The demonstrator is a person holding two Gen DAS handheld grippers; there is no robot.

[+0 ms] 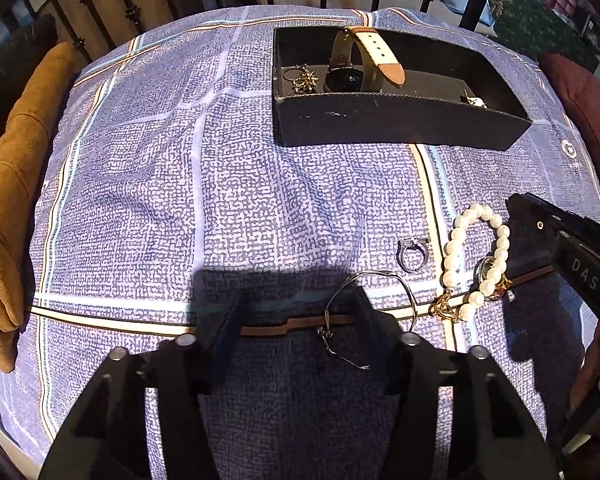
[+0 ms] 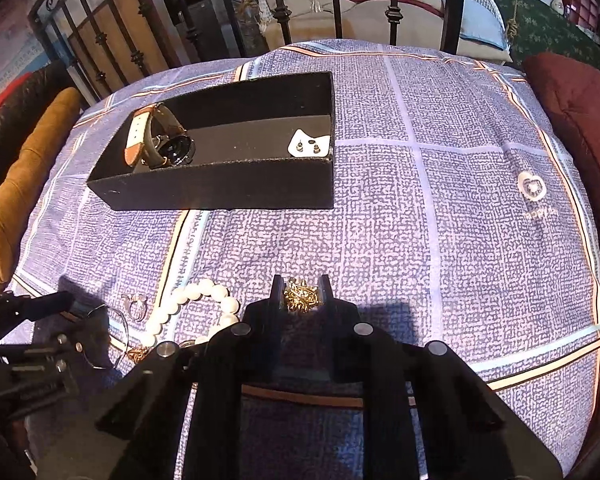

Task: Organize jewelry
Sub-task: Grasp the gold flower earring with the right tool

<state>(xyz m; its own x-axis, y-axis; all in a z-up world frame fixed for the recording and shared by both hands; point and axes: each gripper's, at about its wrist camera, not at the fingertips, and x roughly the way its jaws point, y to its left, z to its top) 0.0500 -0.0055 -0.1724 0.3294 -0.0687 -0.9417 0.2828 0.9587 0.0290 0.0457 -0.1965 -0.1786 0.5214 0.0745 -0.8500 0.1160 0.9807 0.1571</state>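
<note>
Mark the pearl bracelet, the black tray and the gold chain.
pearl bracelet (image 1: 453,248), left wrist view, on a bead of its left side.
black tray (image 2: 220,188), right wrist view, on its near wall.
gold chain (image 2: 301,299), right wrist view, on the bunched links.

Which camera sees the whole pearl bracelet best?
The left wrist view. There the pearl bracelet lies as a full loop on the blue bedspread, with its gold clasp showing. In the right wrist view the bracelet is partly hidden behind the right gripper, so only part of the loop shows.
</note>
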